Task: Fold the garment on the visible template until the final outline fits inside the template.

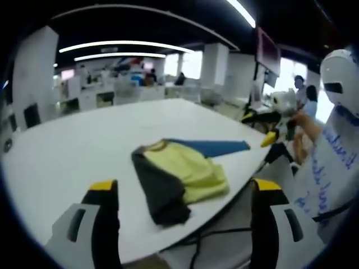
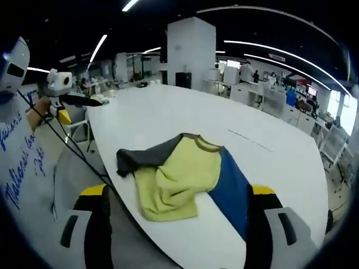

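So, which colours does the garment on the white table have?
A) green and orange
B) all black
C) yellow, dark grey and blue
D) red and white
C: the garment on the white table has a yellow body, one dark grey sleeve and one blue part.

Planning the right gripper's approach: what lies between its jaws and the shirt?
In the right gripper view, bare white table edge and a thin black cable lie between the open right gripper and the shirt.

One garment, one white table, two grippers.
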